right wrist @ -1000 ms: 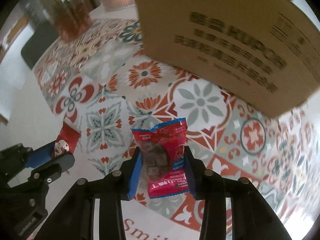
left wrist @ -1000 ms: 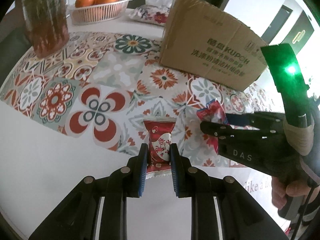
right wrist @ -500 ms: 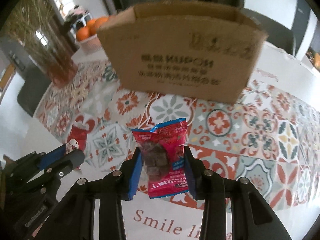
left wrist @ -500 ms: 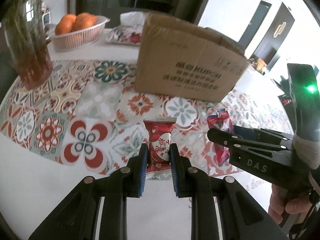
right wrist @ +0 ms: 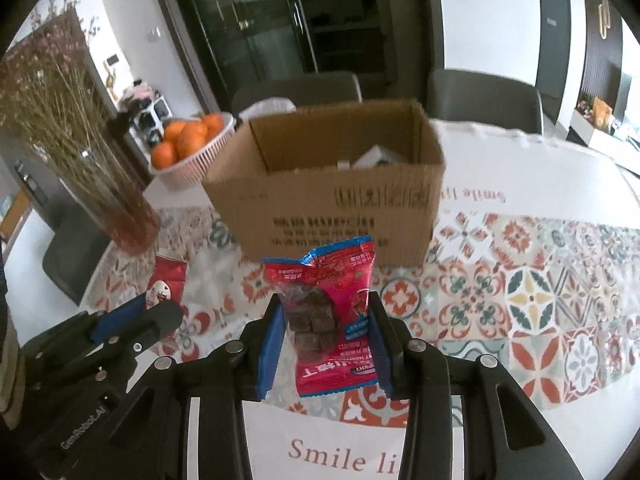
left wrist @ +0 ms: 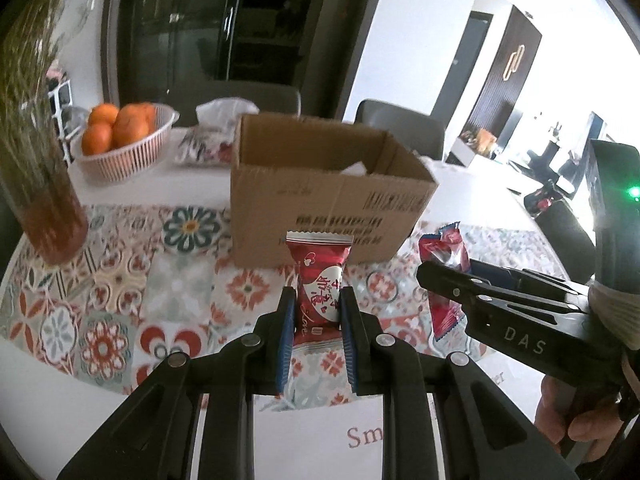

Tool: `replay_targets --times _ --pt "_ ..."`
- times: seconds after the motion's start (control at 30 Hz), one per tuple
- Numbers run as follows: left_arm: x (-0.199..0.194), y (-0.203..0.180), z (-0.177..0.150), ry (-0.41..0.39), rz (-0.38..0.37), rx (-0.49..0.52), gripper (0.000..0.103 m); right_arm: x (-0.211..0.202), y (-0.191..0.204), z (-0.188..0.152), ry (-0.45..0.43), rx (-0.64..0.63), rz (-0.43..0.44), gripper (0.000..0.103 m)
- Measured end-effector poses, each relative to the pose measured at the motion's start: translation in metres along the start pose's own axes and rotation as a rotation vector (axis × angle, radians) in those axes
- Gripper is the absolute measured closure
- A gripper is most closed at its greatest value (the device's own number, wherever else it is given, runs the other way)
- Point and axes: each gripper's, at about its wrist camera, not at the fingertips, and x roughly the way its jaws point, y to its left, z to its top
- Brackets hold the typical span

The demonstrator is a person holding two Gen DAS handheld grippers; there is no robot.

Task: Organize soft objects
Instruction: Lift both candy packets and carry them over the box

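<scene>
Left hand-held gripper (left wrist: 316, 320): pinching dark-red heart-print snack sachet (left wrist: 319, 288) | right hand-held gripper (right wrist: 325, 332): pinching pink plastic gummy-cube packet (right wrist: 334, 312) | both aloft before open brown cardboard box (right wrist: 336, 196) on table (right wrist: 540, 300) | step: carrying 2 packets | next: over rim, release.

A dark red snack packet (left wrist: 319, 292) with a white heart and red script on its face stands upright, crimped top edge up, pinched at mid-height between blue-padded jaws and lifted clear of the table. Beside it, a brighter pink-red candy pouch (right wrist: 334, 316) with blue trim — a clear window showing dark brown cubes — is likewise clamped upright off the table, its top edge crumpled and its printing upside down. Beyond both packets sits an open-topped brown cardboard box (right wrist: 332, 204) on the patterned cloth, printed lettering inverted on its near wall — white items partly visible inside.
</scene>
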Motion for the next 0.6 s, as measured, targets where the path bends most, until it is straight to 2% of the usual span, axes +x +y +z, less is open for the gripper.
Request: replay_targets --times 0.27,0.6 --pt "-0.011 -0.003 0.025 -0.052 -0.020 0.027 0.081 -0.020 0.003 0.019 -0.075 0.014 0.002 0.063" --pt "-0.011 -0.004 0.057 -0.098 -0.009 0.069 0.081 -0.027 0.005 0.045 -0.138 0.010 0.003 0.063"
